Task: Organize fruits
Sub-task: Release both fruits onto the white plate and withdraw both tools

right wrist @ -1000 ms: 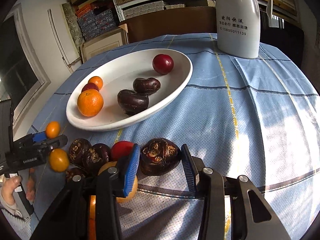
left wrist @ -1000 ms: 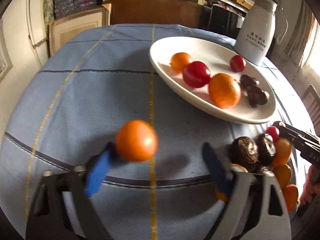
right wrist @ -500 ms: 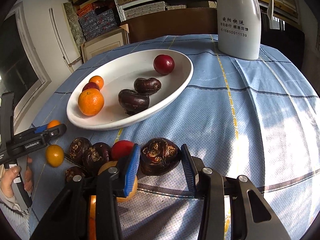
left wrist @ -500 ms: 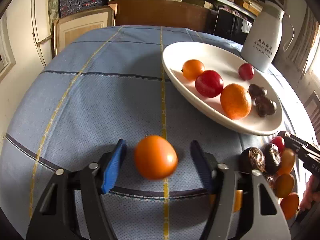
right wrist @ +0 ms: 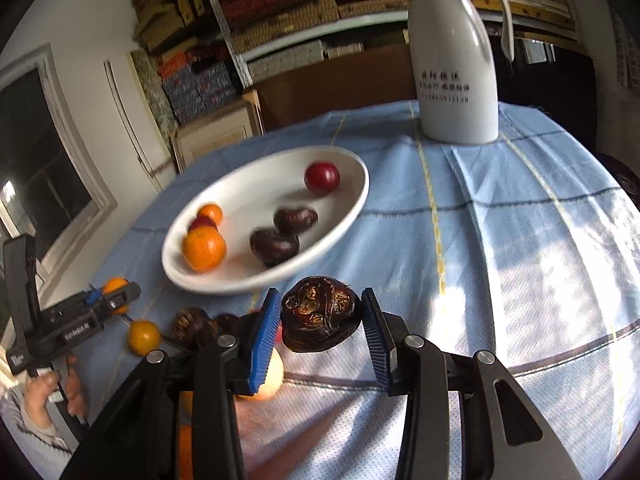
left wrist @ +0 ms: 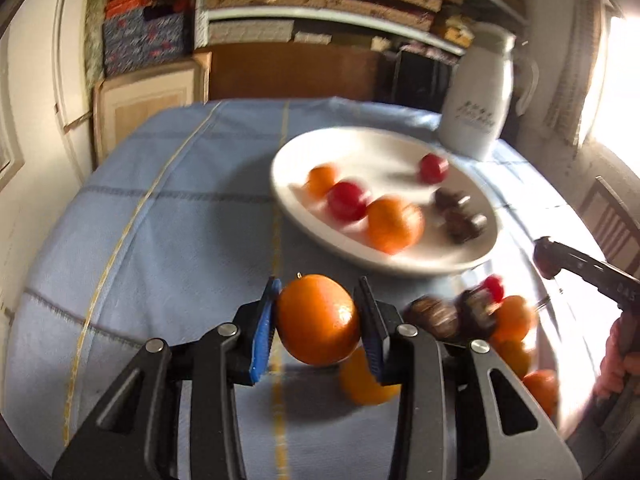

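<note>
My left gripper [left wrist: 318, 290] is shut on an orange [left wrist: 318, 320] and holds it above the blue tablecloth. My right gripper [right wrist: 320, 296] is shut on a dark brown water chestnut [right wrist: 320, 318], also clear of the cloth. Just beyond both stands the white oval plate [left wrist: 372, 152] with two oranges, two red fruits and two dark chestnuts in it. Between the grippers a loose pile of fruit [left wrist: 508, 320] lies on the cloth: oranges, chestnuts, one red fruit. In the right wrist view the left gripper [right wrist: 116, 292] shows at far left with its orange [right wrist: 114, 283], and the plate [right wrist: 256, 196] lies ahead.
A tall white thermos jug [right wrist: 456, 72] stands on the far side of the table, behind the plate. Shelves of stacked boxes fill the back wall. A wooden chair [left wrist: 608, 216] stands off the right table edge. A person's hand [right wrist: 48, 388] grips the left tool.
The left jaws have closed on the orange and raised it. The right gripper has lifted its water chestnut off the cloth. Both views now look higher, toward the plate.
</note>
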{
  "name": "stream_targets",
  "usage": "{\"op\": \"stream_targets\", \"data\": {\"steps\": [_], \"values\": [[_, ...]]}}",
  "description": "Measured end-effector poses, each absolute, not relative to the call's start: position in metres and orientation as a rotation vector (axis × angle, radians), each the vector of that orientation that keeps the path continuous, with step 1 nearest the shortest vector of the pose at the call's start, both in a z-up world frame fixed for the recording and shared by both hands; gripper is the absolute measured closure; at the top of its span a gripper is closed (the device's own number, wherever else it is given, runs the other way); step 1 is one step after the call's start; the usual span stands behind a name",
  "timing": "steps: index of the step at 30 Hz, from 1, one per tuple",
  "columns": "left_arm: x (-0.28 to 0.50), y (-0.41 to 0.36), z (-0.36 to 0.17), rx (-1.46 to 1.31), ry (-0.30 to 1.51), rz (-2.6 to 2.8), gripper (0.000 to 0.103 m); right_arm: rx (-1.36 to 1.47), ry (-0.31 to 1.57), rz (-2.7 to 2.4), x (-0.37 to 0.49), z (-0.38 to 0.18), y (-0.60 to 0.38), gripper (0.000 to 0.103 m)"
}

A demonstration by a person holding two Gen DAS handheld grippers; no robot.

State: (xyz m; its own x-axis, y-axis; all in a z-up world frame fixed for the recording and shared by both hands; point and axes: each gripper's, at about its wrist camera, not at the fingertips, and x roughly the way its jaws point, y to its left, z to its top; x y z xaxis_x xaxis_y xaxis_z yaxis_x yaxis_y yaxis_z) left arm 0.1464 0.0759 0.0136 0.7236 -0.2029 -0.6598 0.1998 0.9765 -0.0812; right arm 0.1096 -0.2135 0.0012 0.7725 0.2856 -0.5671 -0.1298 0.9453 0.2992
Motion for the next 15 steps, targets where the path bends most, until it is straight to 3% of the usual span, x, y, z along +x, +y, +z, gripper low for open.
{"op": "stream_targets", "data": {"steps": [7, 15], "values": [[0.215, 0.035, 0.045, 0.003, 0.728, -0.260, 0.066, 0.268, 0.667, 0.256, 0.174, 0.028, -0.197, 0.061], [0.304, 0.007, 0.014, 0.040, 0.837, -0.267, 0.066, 0.226, 0.798, 0.242, 0.263, 0.004, -0.167, 0.062]]}}
